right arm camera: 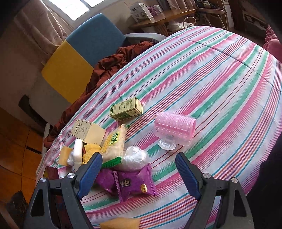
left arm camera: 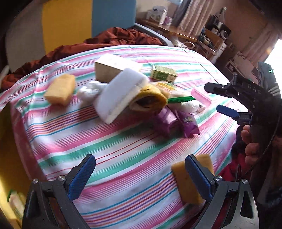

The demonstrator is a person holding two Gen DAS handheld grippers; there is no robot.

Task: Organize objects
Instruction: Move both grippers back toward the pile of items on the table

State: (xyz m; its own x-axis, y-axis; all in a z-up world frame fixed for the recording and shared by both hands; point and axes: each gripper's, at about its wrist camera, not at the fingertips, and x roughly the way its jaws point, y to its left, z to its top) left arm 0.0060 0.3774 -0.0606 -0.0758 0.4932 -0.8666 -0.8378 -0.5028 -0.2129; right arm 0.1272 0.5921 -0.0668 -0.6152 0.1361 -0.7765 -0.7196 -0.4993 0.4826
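A pile of small items lies on the striped bedsheet: a white sponge block, a yellow cloth roll, purple snack packets, a beige box, a green box and a yellow sponge. My left gripper is open above the sheet; another yellow sponge rests against its right finger. My right gripper is open over the purple packets, and shows at the right of the left wrist view. A pink hair roller stands right of the pile.
A rust-red blanket lies at the bed's far edge beside a blue and yellow cushion. A wooden shelf with boxes stands behind. The yellow sponge also shows at the bottom of the right wrist view.
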